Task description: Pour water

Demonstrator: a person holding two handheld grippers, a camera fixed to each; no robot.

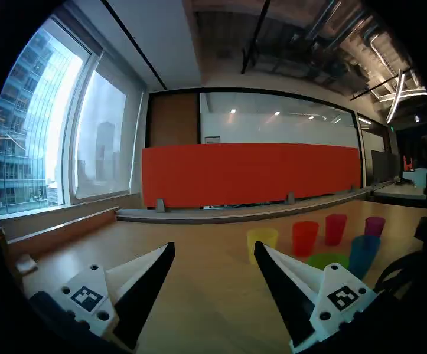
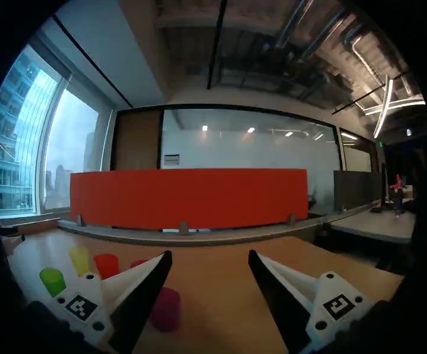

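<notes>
Gaping empty: left gripper (image 1: pixel 214 244), right gripper (image 2: pixel 209 252)

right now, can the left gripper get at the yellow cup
Probably yes: the left gripper is open and the yellow cup stands just ahead, slightly off-centre, with bare table between. The orange cup stands close beside it.

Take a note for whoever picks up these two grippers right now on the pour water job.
Left gripper: open, empty, over the wooden desk.
Right gripper: open, empty.
Cups grouped on the desk, ahead-right of the left gripper: yellow cup, orange cup, red cup, purple cup, blue cup, green cup.
Done: nothing gripped, no pouring visible. Cup contents cannot be told.
Left: likely grip a cup and pour into another.
</notes>
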